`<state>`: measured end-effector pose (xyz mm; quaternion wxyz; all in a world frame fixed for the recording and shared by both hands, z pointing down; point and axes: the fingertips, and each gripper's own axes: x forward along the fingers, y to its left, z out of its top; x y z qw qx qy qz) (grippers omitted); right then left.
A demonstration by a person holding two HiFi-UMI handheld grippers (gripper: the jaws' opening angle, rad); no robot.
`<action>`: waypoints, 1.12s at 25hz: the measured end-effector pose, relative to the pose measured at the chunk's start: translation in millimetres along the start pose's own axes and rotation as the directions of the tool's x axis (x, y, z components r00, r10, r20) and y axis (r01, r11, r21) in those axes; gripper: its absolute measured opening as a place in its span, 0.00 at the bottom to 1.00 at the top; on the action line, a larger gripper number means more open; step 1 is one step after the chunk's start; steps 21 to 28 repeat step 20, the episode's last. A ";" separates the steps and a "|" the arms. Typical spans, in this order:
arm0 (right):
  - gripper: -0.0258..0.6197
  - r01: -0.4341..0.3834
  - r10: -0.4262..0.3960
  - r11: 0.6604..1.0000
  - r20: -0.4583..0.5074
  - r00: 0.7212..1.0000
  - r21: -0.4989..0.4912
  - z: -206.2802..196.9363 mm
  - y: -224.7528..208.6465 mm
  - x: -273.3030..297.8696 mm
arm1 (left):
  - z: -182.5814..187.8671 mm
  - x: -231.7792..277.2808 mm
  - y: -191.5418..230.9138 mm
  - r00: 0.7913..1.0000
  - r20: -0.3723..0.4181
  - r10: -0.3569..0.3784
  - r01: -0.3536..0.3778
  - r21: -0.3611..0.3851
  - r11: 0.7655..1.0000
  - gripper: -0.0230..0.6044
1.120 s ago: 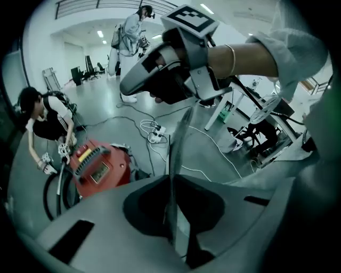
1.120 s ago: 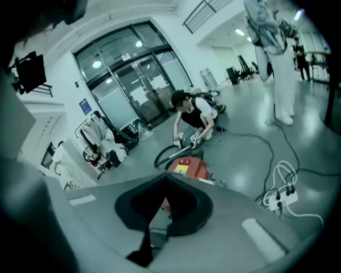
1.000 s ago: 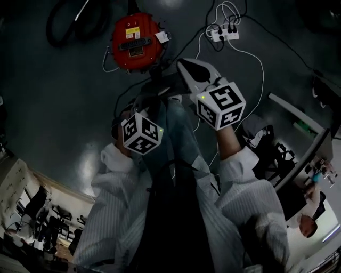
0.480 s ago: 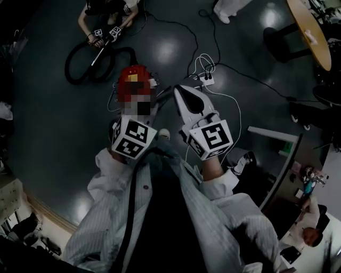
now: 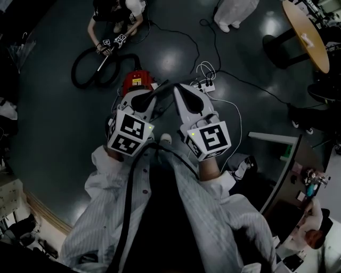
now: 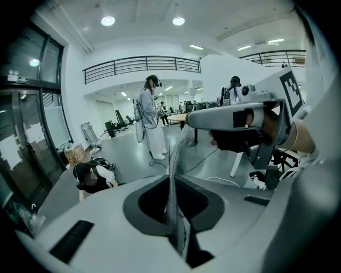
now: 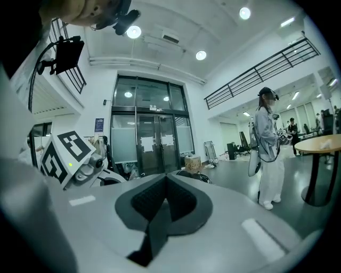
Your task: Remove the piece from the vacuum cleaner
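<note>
Head view, looking down: the round red vacuum cleaner (image 5: 134, 80) stands on the dark glossy floor (image 5: 53, 122), and I hold both tools high above it. My left gripper (image 5: 143, 99) hangs over the near side of the vacuum cleaner and partly covers it. Its jaws are clamped on a thin, flat, grey sheet-like piece (image 6: 173, 160), which stands on edge between the dark pads and sticks out beyond the jaw tips. The piece is thus off the vacuum cleaner and well apart from it, up in the air. My right gripper (image 5: 184, 95) is just to the right of the vacuum cleaner in this view and level with the left one. Its jaws are pressed together with nothing between them. A black coiled hose (image 5: 85, 72) lies on the floor to the left of the vacuum cleaner. A crouching person in dark clothes (image 5: 114, 10) beyond the vacuum cleaner holds the hose's tube with two marker-cube grippers. A white power strip (image 5: 205, 84) with white cables lies on the floor to the right of the vacuum cleaner.
</note>
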<state>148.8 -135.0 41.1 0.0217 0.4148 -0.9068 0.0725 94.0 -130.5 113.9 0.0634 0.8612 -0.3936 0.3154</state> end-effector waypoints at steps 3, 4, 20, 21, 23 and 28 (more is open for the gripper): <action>0.04 -0.013 0.013 1.000 -0.002 1.000 -0.001 3.5 5.8 -0.8 | 1.1 -6.1 -0.1 1.000 0.007 0.007 -0.007 -0.007 1.000 0.08; 0.04 -0.017 0.017 1.000 -0.005 1.000 -0.003 4.4 7.0 -0.7 | 1.5 -7.4 -0.3 1.000 0.012 0.009 -0.008 -0.019 1.000 0.08; 0.04 -0.056 0.056 0.998 -0.024 0.998 -0.022 4.7 19.7 7.7 | 4.6 -3.6 3.0 0.999 0.032 -0.009 0.009 -0.010 1.000 0.08; 0.04 -0.056 0.056 0.998 -0.024 0.998 -0.022 4.7 19.7 7.7 | 4.6 -3.6 3.0 0.999 0.032 -0.009 0.009 -0.010 1.000 0.08; 0.04 -0.056 0.056 0.998 -0.024 0.998 -0.022 4.7 19.7 7.7 | 4.6 -3.6 3.0 0.999 0.032 -0.009 0.009 -0.010 1.000 0.08; 0.04 -0.056 0.056 0.998 -0.024 0.998 -0.022 4.7 19.7 7.7 | 4.6 -3.6 3.0 0.999 0.032 -0.009 0.009 -0.010 1.000 0.08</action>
